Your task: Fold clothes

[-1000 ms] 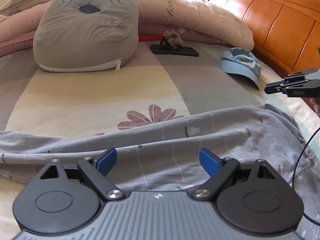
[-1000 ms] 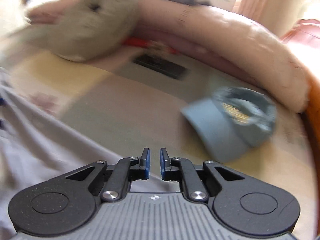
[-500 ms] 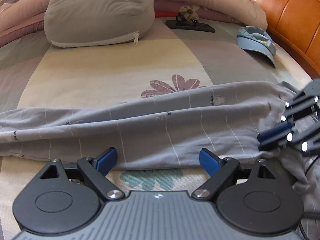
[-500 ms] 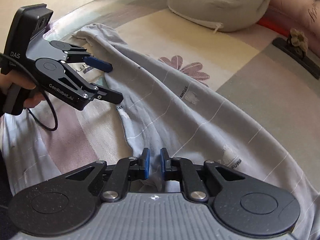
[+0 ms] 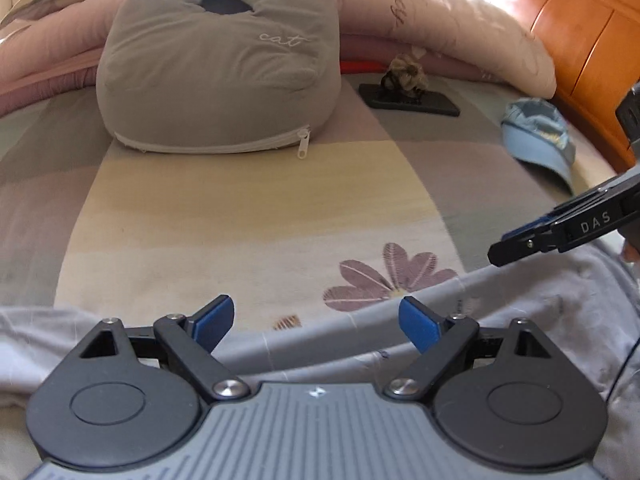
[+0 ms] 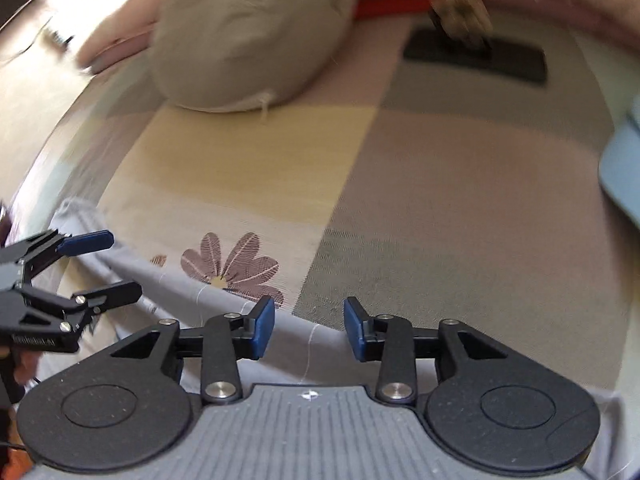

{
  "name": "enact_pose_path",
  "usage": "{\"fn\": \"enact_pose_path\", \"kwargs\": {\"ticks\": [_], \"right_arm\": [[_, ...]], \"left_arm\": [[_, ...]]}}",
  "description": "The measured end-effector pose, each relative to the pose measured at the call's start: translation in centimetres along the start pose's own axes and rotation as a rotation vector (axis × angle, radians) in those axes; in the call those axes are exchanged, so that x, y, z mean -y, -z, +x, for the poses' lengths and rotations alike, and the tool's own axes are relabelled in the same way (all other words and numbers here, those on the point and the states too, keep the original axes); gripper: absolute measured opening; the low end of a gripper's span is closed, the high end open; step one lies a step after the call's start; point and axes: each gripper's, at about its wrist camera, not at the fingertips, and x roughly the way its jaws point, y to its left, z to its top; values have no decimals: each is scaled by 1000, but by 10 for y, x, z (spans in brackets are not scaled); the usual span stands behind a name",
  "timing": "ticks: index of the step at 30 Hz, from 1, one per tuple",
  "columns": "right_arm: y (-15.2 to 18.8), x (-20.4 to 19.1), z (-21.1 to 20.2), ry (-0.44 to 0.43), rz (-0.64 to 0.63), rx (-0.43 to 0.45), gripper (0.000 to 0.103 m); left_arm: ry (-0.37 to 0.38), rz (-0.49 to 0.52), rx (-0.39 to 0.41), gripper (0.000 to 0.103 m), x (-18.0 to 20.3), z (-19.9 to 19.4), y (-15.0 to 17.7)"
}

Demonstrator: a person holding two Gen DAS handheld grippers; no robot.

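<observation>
Both jaws are held apart over the grey garment (image 5: 500, 300): left gripper (image 5: 316, 322), right gripper (image 6: 309, 328). A blue cap (image 5: 538, 136) is seen at two o'clock.

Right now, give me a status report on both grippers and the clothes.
Left gripper open, holding nothing. Right gripper open, holding nothing. Grey garment lies spread on the bed, under both. Blue cap, cat pillow beyond, not in the way.

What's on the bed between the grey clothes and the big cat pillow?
Nothing, only bare bedsheet with a printed flower, between the grey garment and the cat pillow. The left wrist view shows it best.
</observation>
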Motion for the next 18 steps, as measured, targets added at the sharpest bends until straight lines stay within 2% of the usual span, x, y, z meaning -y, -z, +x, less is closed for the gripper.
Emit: {"fn": "enact_pose_path", "kwargs": {"ticks": [3, 8, 11, 13, 16, 18], "right_arm": [[3, 0, 2, 64, 8, 3, 45], [7, -10, 0, 206, -29, 42, 46], [3, -10, -3, 254, 0, 51, 49], [3, -17, -7, 312, -39, 55, 49], [4, -34, -1, 482, -170, 94, 55], [6, -31, 6, 467, -134, 77, 55]], "left_arm": [[-26, 23, -33, 89, 1, 9, 1], [-34, 54, -35, 89, 2, 9, 7], [-53, 65, -39, 89, 1, 12, 6], [-67, 73, -41, 89, 0, 14, 5], [-87, 84, -45, 89, -1, 17, 4], [-100, 92, -48, 89, -1, 19, 3]]}}
